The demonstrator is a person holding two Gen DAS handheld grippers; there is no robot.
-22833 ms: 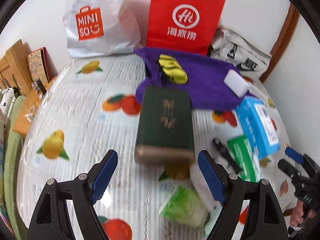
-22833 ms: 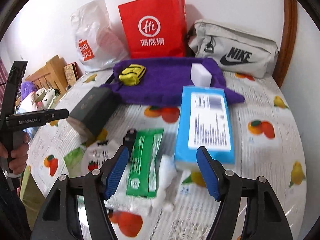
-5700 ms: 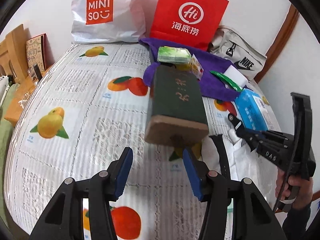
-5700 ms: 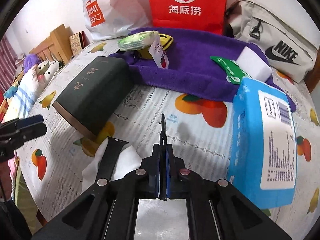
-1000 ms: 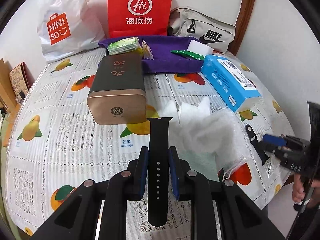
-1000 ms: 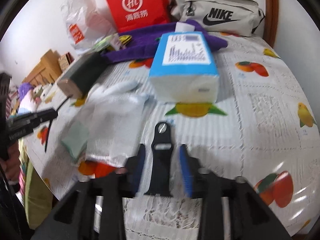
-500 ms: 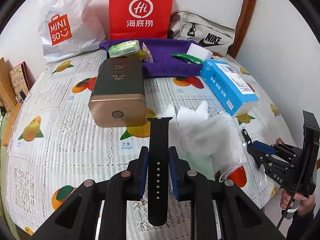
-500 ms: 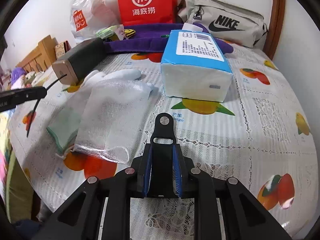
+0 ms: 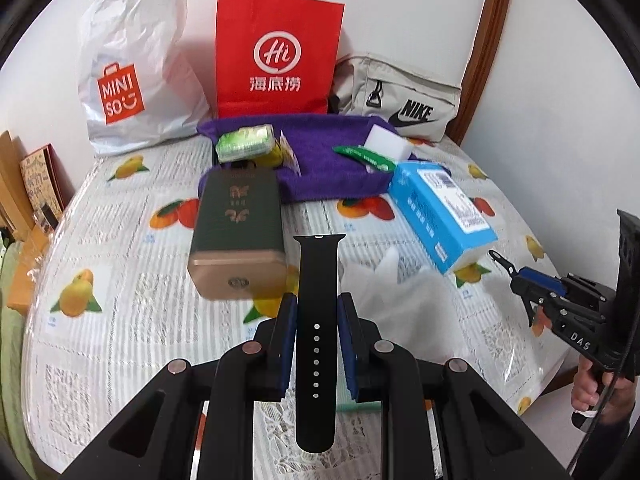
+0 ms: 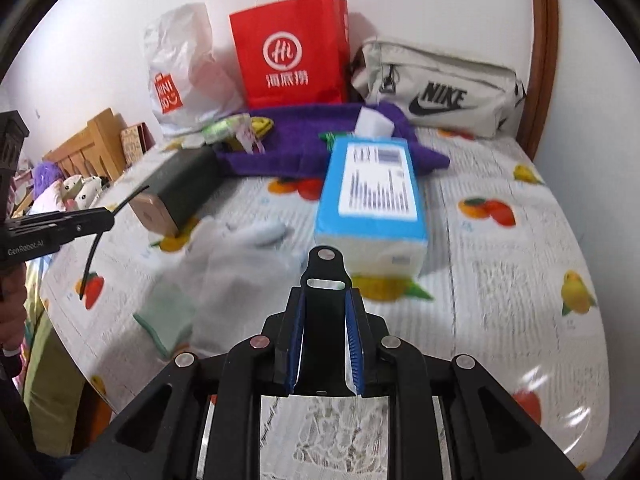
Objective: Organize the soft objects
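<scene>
My left gripper [image 9: 317,304] is shut on a long black watch strap with holes [image 9: 318,280], held above the table. My right gripper [image 10: 325,300] is shut on the short black buckle strap [image 10: 325,276], also held in the air. White gloves [image 9: 400,296] lie on the fruit-print tablecloth, blurred in the right wrist view [image 10: 236,264]. A purple towel [image 9: 320,152] at the back holds a green pack [image 9: 245,142], a green sachet [image 9: 362,156] and a white sponge [image 9: 388,142]. The right gripper shows at the right edge of the left wrist view [image 9: 520,276].
A dark green box with a bronze end [image 9: 236,232] and a blue tissue pack [image 9: 440,212] lie mid-table. A red paper bag [image 9: 276,48], a white Miniso bag [image 9: 128,76] and a grey Nike pouch [image 9: 400,100] stand along the wall. The table edge [image 9: 560,356] is near right.
Both grippers have risen and tilted up with their straps, so the bags and wall now show more. The right view has swung left and blurred.
</scene>
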